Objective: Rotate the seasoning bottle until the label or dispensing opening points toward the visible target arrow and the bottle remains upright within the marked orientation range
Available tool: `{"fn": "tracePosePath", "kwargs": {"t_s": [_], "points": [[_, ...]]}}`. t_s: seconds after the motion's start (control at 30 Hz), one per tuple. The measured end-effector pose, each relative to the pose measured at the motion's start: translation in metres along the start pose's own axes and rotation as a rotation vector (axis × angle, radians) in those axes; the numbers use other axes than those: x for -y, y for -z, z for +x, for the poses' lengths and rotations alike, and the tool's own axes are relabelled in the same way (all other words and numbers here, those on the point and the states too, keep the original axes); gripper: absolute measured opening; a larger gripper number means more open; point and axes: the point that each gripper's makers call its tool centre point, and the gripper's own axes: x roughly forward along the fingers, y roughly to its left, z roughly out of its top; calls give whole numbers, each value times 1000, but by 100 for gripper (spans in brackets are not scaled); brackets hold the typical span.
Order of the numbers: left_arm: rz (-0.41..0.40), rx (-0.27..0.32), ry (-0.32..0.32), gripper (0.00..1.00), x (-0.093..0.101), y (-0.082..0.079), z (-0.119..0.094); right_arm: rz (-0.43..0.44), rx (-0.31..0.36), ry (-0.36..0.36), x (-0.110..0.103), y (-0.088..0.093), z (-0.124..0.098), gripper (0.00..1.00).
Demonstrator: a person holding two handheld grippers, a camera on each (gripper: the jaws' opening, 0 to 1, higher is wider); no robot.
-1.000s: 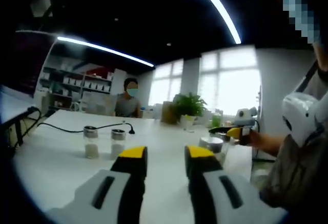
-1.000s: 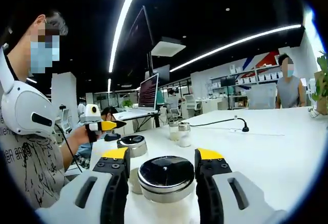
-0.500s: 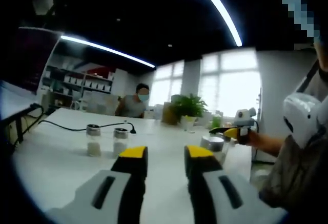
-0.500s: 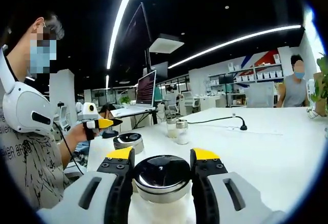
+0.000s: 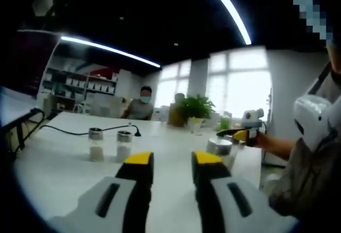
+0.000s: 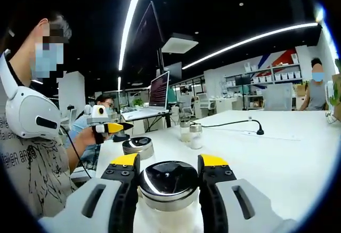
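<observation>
Between the right tongs [image 6: 168, 165], whose jaws are clamped on its shiny lid, the seasoning bottle [image 6: 168, 187] stands upright on the white desk [image 6: 277, 158]. Gripping looks done and turning remains; no target arrow is visible. Left tongs [image 5: 168, 161] hover narrow and empty.

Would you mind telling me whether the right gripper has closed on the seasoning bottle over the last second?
Yes. The right gripper now touches both sides of the seasoning bottle lid; a second ago there were gaps beside it.
</observation>
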Motion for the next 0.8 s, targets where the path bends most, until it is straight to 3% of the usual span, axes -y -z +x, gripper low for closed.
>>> {"fn": "tracePosePath", "kwargs": {"t_s": [0.53, 0.8], "points": [[22, -26, 53, 30, 17, 6, 22, 3, -2, -30, -2, 3, -1, 43], [27, -38, 45, 30, 21, 8, 23, -3, -5, -39, -2, 5, -4, 43]]}}
